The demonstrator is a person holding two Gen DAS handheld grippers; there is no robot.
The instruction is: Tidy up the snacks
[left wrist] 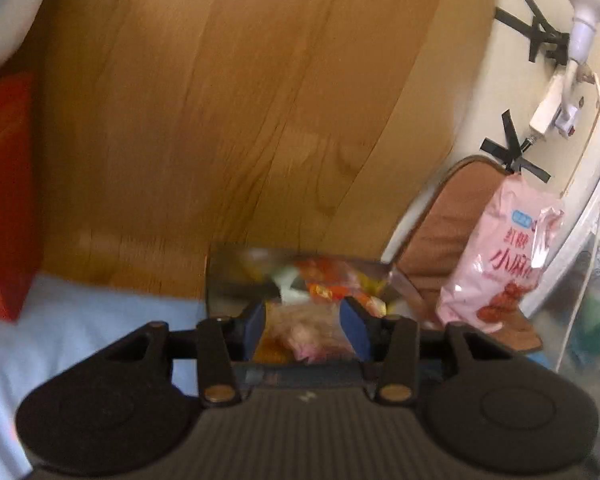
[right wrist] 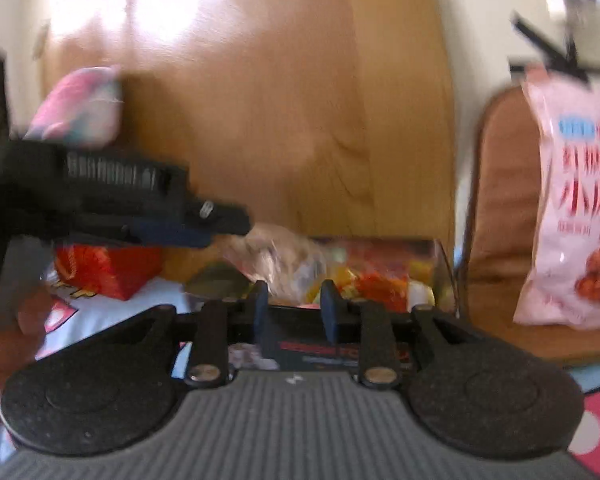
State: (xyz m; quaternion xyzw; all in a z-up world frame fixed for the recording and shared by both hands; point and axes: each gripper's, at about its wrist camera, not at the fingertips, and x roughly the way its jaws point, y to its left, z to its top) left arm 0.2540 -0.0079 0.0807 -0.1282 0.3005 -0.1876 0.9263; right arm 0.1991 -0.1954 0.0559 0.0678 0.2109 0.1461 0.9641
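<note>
- A clear snack packet (left wrist: 304, 328), pale and pinkish inside, is being pinched between the jaws of the left gripper (left wrist: 306, 326), in front of a clear box of mixed snacks (left wrist: 300, 276).
- The right gripper (right wrist: 294, 300) is being held with jaws partly spread, nothing visibly pressed between them.
- A bed sheet (left wrist: 100, 320), wooden headboard (left wrist: 220, 120) and pink bag (left wrist: 496, 260) are being shown.
- Box contents are being blurred beyond reading.

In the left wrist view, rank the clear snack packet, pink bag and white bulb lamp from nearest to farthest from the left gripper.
1. Clear snack packet, between the left gripper's fingers.
2. Pink bag, right, leaning on a brown cushion.
3. White bulb lamp, top right on the wall.
</note>
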